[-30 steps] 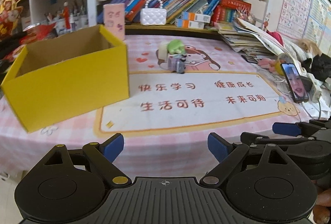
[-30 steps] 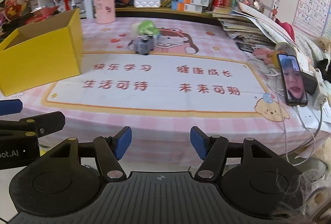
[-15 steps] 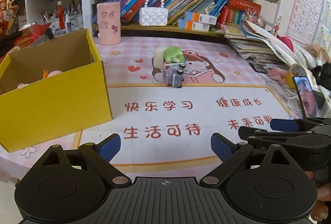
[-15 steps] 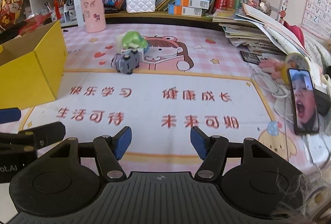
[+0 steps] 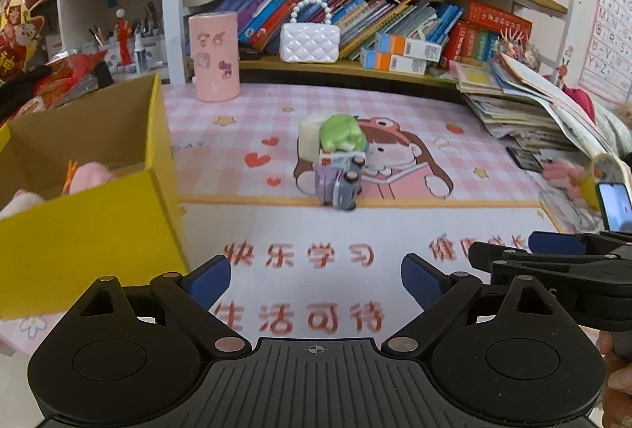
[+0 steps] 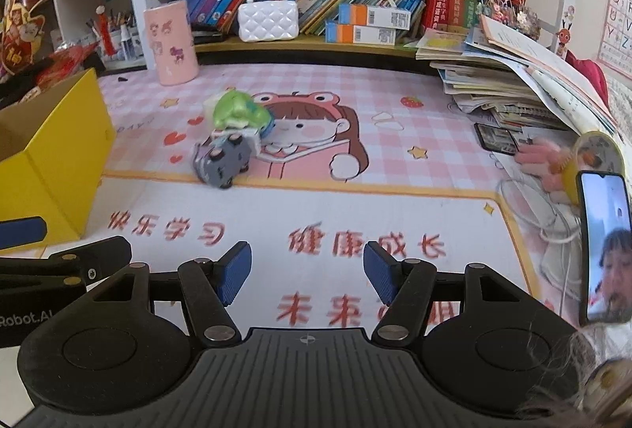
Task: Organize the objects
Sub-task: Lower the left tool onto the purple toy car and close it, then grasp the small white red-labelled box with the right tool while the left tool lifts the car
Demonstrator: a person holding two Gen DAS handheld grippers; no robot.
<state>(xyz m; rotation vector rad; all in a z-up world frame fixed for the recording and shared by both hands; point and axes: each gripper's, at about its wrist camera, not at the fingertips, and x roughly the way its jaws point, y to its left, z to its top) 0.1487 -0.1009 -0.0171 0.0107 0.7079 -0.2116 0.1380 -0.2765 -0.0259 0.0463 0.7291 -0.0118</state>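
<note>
Both spread grippers, left [image 5: 316,279] and right [image 6: 307,272], nearer mat [image 6: 355,222] lettering "快乐学习".

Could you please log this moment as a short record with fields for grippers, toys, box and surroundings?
left gripper: open, empty, above the mat's front
right gripper: open, empty, beside the left one
toy cluster: grey toy car tipped on its side, green frog toy just behind it
yellow cardboard box: left on the mat, open, pink plush toys inside
mat: pink check, cartoon girl, red Chinese lettering
smartphone: right edge, screen lit
</note>
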